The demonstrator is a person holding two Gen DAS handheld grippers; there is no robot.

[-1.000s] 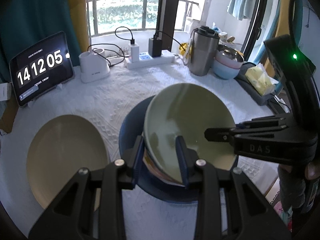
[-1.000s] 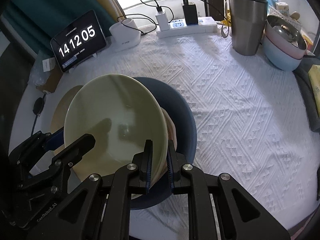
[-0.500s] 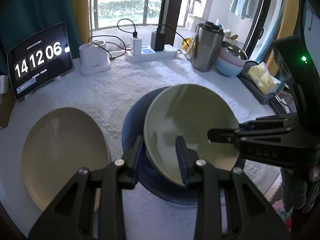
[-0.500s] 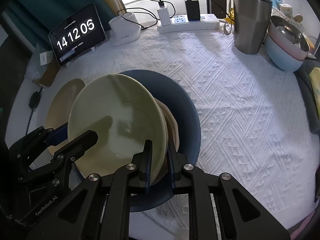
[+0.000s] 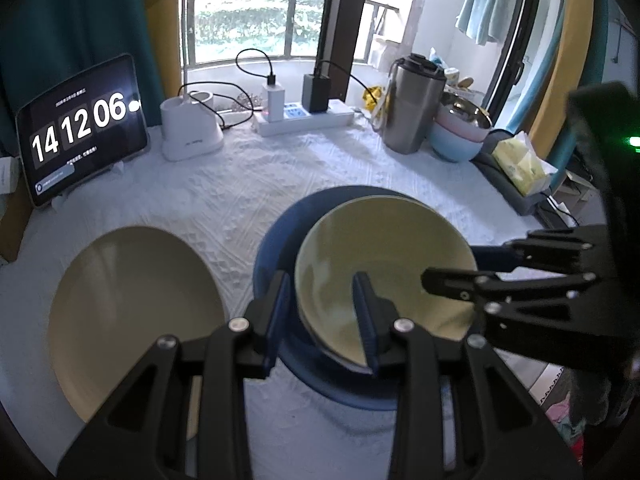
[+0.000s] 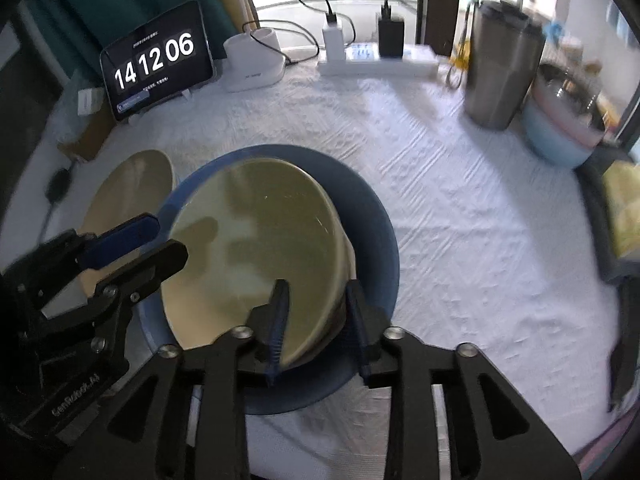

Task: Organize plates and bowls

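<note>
The pale green ceramic bowl [image 6: 256, 248] is settling onto the stack inside the wide dark-blue plate [image 6: 376, 232] at counter centre, the right claw [image 6: 316, 320] just spreading off its five-o'clock rim and the left claw [image 5: 320, 312] standing apart around its rim, so both need backing away cleanly.

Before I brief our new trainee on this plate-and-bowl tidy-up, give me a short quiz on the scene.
1. True or false: the green bowl sits over the blue plate.
2. What lies left of the blue plate? A: a beige plate; B: a frying pan; C: a cutting board.
3. Fill in: the tablet clock reads 14 12 __.
Key: 1 true; 2 A; 3 06.
</note>
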